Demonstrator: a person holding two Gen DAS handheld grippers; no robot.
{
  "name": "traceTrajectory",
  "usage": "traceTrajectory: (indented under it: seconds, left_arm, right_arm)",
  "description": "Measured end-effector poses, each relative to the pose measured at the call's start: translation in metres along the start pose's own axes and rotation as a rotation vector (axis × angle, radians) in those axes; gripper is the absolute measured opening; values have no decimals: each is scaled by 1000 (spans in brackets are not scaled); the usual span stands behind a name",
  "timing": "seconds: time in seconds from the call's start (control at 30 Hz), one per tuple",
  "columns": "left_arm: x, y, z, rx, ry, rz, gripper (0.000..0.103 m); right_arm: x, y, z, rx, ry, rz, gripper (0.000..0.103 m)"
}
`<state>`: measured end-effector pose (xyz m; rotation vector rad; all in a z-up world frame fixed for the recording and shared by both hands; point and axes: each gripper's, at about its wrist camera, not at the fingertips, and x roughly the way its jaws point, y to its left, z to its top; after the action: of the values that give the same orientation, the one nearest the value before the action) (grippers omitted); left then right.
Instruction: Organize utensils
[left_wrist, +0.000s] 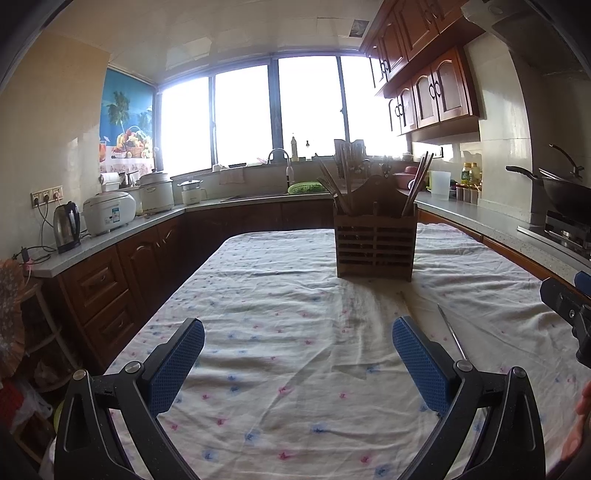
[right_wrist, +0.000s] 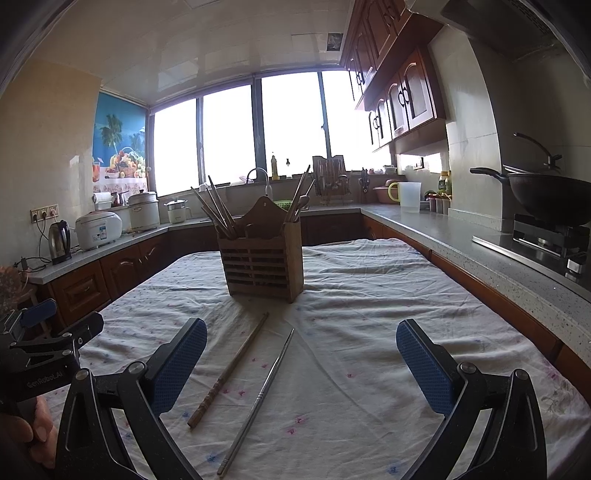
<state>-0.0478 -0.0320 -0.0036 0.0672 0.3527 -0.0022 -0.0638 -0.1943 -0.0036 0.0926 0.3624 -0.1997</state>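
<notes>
Left gripper (left_wrist: 298, 354): jaws apart, holding nothing.
Holder (right_wrist: 261, 264): slatted wood, upright mid-table, chopsticks in both end compartments.
Wooden chopstick (right_wrist: 229, 371), metal chopstick (right_wrist: 258, 400): loose on cloth (right_wrist: 369, 332), before the holder, just beside each other.
Right gripper (right_wrist: 301, 363): jaws apart, holding nothing.
Room: kitchen; kettle (right_wrist: 59, 242) left, wok (right_wrist: 546, 197) right.
Writing: "GenRobot.AI" on the left gripper.

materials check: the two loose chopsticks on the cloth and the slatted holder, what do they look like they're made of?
Brown chopstick: looks like wood or bamboo, matte, with a carved or banded grip end.
Grey chopstick: probably stainless steel, thin, with a dull metallic sheen and a ringed section partway along.
Slatted holder: dark wood, worn matte finish, visible slats and a shaped back panel.
Both grippers, left and right, are open and empty.
</notes>
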Motion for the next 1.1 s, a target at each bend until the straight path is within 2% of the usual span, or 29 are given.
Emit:
traceTrajectory:
  seconds: [1.1]
  left_arm:
    - [2, -5, 1, -13, 5, 3, 102]
  right_arm:
    - [0, 8, 5, -1, -3, 20, 103]
